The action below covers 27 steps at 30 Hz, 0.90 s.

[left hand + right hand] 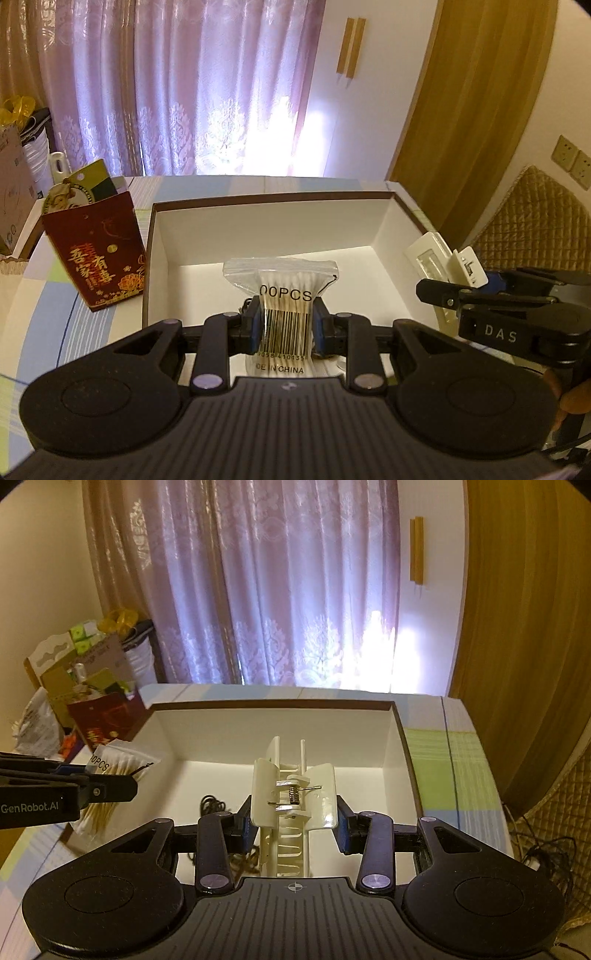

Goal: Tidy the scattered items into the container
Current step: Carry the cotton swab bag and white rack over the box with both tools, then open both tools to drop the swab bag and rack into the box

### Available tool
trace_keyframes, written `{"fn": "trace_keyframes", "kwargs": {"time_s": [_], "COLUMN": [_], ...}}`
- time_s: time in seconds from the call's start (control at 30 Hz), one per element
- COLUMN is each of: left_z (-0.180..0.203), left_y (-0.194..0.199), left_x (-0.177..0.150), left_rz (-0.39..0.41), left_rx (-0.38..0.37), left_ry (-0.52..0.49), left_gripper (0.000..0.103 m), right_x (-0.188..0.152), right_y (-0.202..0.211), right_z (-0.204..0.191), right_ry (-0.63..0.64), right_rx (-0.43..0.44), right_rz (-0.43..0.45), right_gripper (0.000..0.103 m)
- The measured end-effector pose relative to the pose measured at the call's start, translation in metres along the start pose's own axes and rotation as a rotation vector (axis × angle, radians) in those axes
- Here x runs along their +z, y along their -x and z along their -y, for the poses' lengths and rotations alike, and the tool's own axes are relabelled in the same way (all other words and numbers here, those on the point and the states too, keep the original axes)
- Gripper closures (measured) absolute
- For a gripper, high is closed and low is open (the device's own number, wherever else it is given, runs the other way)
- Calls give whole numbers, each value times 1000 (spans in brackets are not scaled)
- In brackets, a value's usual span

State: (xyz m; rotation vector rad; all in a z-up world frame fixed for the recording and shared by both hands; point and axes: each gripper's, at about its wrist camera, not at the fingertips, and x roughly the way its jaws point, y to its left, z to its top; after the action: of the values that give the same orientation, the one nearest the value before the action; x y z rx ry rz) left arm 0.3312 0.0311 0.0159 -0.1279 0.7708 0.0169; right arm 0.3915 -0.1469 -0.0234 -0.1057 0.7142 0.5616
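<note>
In the left wrist view my left gripper [286, 326] is shut on a clear bag of cotton swabs [284, 295] with a barcode, held upright over the near part of the open white box [273, 229]. In the right wrist view my right gripper [295, 823] is shut on a cream hair claw clip [295, 794], held over the same box [273, 731]. A black hair tie [212, 805] lies on the box floor. The left wrist view shows the clip [436, 258] at the box's right rim. The swab bag [118, 764] appears at the box's left rim.
A dark red gift bag [99, 251] stands just left of the box on the striped cloth surface [55, 332]. Cardboard boxes and clutter [74, 672] sit beyond the surface's far left. Curtains hang behind; a wooden panel [517, 627] and quilted cushion [535, 221] are on the right.
</note>
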Motion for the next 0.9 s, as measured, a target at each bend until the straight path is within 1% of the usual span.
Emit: {"fn": "trace_keyframes", "kwargs": {"time_s": [0.17, 0.33, 0.57, 0.7, 0.9], "left_z": [-4, -1, -1, 2, 3], "left_y": [-35, -69, -118, -138, -159], "left_x": [15, 25, 35, 40, 43], "left_rz": [-44, -88, -165, -199, -226], "left_rx": [-4, -11, -22, -6, 3], "left_ry": [-3, 2, 38, 38, 30], "left_gripper": [81, 81, 81, 81, 81], "right_x": [12, 17, 20, 23, 28], "right_y": [-37, -65, -103, -119, -133], "right_z": [8, 20, 33, 38, 43], "right_ry": [-8, -13, -37, -35, -33], "right_rx": [9, 10, -6, -24, -47], "right_rz": [-57, -106, -188, -227, -250], "right_gripper": [60, 60, 60, 59, 60]}}
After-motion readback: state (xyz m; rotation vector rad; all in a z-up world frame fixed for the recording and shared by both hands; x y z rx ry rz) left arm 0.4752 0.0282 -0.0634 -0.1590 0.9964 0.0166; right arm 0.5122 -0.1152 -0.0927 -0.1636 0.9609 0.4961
